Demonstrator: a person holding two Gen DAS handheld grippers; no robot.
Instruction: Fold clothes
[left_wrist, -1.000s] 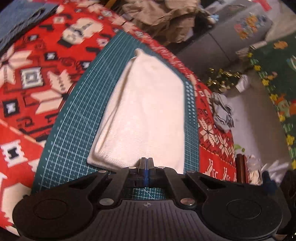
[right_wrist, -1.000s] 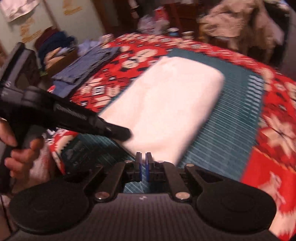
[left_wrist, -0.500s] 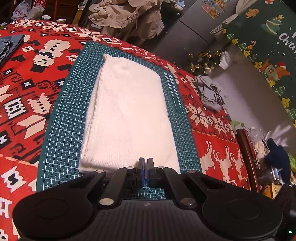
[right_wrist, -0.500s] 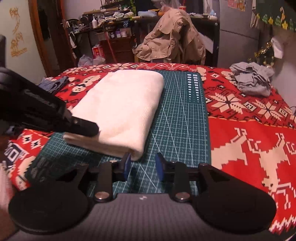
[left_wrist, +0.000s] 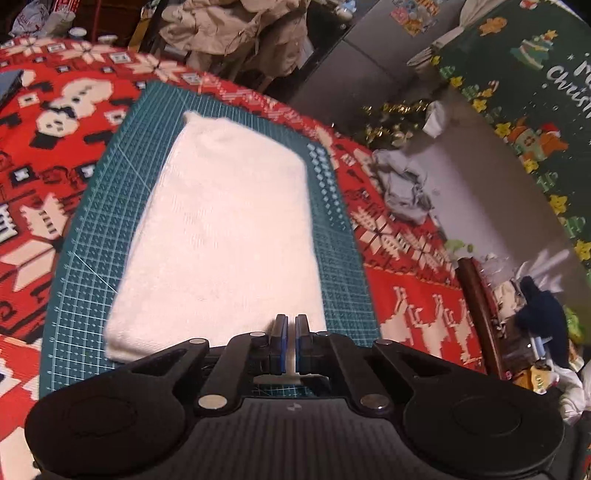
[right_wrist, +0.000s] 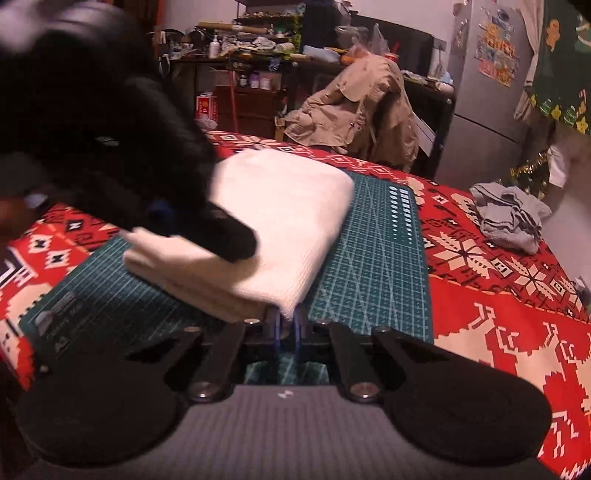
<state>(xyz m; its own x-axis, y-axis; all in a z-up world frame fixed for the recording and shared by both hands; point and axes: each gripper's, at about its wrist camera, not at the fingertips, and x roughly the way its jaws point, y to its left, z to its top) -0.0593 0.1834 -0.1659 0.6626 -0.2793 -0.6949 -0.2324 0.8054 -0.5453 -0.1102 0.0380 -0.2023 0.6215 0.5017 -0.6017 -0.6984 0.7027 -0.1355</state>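
While the white towel (left_wrist: 221, 236) lies on the green cutting mat (left_wrist: 92, 295) as a long, already doubled strip, both tools sit at its near short end. Right gripper (right_wrist: 287, 325) has its jaws pinching the near corner of the towel. Left gripper (left_wrist: 291, 336) hangs over the same edge, jaws a crack apart with nothing between them I can make out. Looks like a crosswise fold being set up, so left needs a bite on its own corner before anything lifts.

left gripper (right_wrist: 207, 218) blurred, covering near left part of white cloth (right_wrist: 291, 206). cloth corner hidden between right gripper (right_wrist: 287, 321) fingers; grip unclear. green cutting mat (left_wrist: 92, 295) near edge hidden behind left gripper (left_wrist: 290, 332).
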